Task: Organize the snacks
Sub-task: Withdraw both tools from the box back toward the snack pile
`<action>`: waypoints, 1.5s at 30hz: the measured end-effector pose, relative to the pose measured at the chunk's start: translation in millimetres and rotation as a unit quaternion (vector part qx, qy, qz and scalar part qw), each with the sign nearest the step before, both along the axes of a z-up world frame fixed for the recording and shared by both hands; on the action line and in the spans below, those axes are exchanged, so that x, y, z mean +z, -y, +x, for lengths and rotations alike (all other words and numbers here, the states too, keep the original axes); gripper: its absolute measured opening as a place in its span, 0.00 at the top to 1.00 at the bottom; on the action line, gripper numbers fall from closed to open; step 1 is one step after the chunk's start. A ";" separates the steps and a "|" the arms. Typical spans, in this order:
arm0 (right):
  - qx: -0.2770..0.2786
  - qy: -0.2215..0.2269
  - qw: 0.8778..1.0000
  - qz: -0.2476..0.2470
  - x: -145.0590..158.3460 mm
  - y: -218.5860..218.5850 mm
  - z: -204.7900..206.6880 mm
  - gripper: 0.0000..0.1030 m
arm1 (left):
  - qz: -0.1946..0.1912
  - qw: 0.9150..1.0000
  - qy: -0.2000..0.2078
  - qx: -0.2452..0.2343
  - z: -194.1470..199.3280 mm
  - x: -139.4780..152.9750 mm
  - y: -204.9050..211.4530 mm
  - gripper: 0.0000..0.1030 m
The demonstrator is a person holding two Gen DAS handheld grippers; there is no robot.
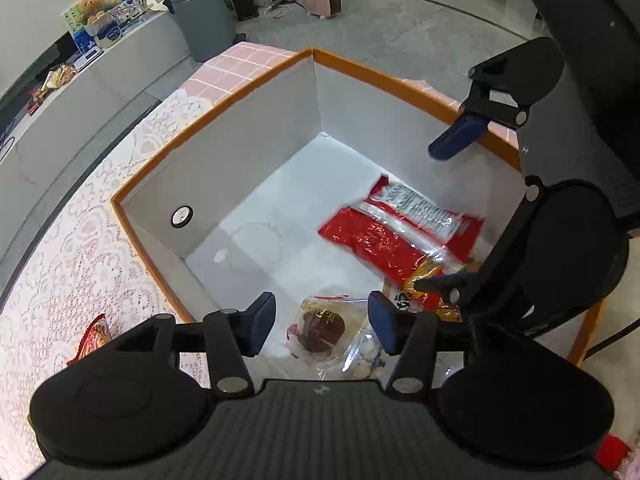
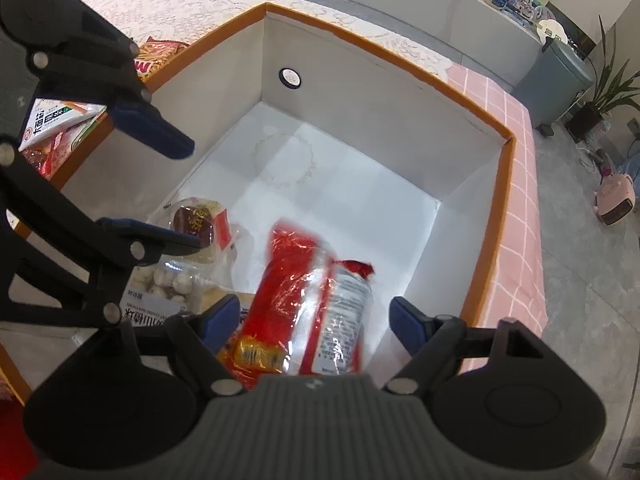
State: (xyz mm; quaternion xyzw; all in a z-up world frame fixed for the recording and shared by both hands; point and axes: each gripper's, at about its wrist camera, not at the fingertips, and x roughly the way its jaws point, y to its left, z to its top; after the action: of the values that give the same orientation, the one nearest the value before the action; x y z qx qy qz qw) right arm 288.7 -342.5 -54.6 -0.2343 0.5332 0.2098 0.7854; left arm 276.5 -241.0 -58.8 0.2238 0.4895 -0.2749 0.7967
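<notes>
A: Where are the snacks?

B: Most sit inside the white cardboard box with the orange rim [image 2: 507,184]. The shiny red foil packet with a clear window [image 2: 316,300] lies on the box floor below the right gripper [image 2: 316,322], whose 2 blue-padded fingers are spread wide with nothing between them. The packet looks smeared, so its print is unreadable.

A: And the left gripper [image 1: 322,322]?

B: Its fingers also stand apart and empty, above the clear bag holding a dark round cake [image 1: 322,330]. A clear pack of small white balls [image 2: 172,280] lies beside it, partly hidden by the gripper linkage.

A: Anything outside the box?

B: A red and gold wrapper [image 1: 93,340] on the pink lace tablecloth [image 1: 80,248] (mostly cut off by the left gripper's body), and a few packets [image 2: 60,120] by the rim, too covered to identify.
</notes>
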 end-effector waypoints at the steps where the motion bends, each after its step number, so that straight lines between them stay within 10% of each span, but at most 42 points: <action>1: -0.002 0.001 1.000 -0.005 1.9 -0.8 -0.8 0.09 | -0.003 1.000 0.000 0.002 -1.6 2.9 -1.3 0.39; 18: -0.089 0.064 0.993 0.032 76.8 -17.7 -42.8 0.09 | -0.087 0.992 0.087 0.034 -53.4 81.9 -61.6 0.38; 30: -0.129 0.156 0.967 0.152 121.6 -68.5 -93.5 0.10 | -0.153 0.958 0.202 0.133 -103.6 123.3 -146.3 0.38; 45: -0.132 0.193 0.953 0.195 85.9 -183.1 -148.2 0.10 | -0.128 0.947 0.160 0.249 -141.6 79.5 -253.0 0.38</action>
State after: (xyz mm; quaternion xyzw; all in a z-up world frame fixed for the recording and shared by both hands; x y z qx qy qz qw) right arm 140.5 -159.4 31.2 -0.0403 0.3465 0.1543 0.9244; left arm 134.9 12.0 20.6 0.0319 0.3569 -0.0888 0.9294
